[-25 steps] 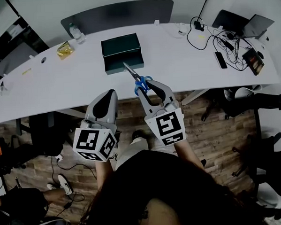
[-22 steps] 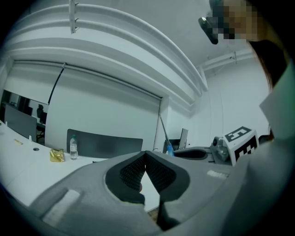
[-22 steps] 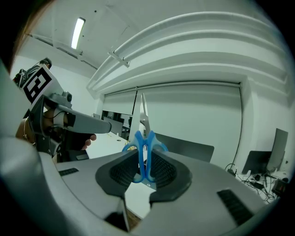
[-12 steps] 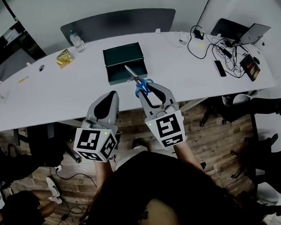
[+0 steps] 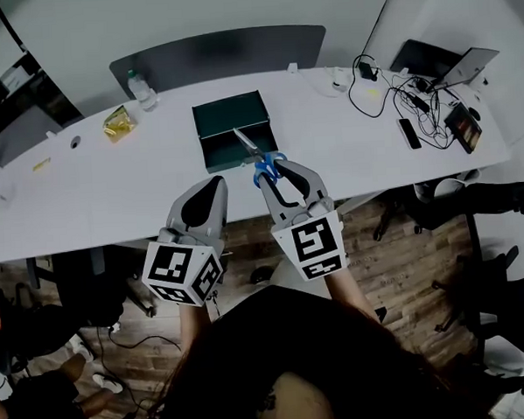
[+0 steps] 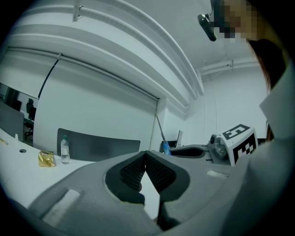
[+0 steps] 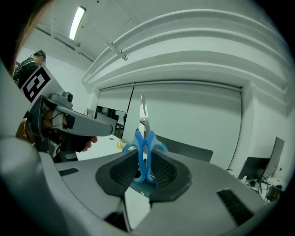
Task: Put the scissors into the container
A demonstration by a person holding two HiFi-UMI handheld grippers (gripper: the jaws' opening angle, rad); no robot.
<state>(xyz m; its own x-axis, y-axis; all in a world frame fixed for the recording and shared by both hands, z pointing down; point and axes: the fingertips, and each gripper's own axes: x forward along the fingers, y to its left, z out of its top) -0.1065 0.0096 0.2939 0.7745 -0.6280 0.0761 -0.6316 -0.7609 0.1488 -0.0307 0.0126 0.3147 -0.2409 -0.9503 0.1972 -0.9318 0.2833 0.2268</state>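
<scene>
Right tongs (image 5: 274, 168) clamp the scissors (image 5: 254, 151) by the handles, blades toward the container (image 5: 226, 114); left tongs (image 5: 215, 182) closed, empty.

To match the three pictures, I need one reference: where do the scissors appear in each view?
Head view: scissors at centre, held by the right gripper, blades toward the container.
Left gripper view: small, just right of centre.
Right gripper view: centre, handles between the jaws, blades up.
Shared landmark: the dark panel behind the table.

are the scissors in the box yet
Not yet: the scissors are clamped by their blue handles in the right gripper, blades pointing toward the dark box.
</scene>
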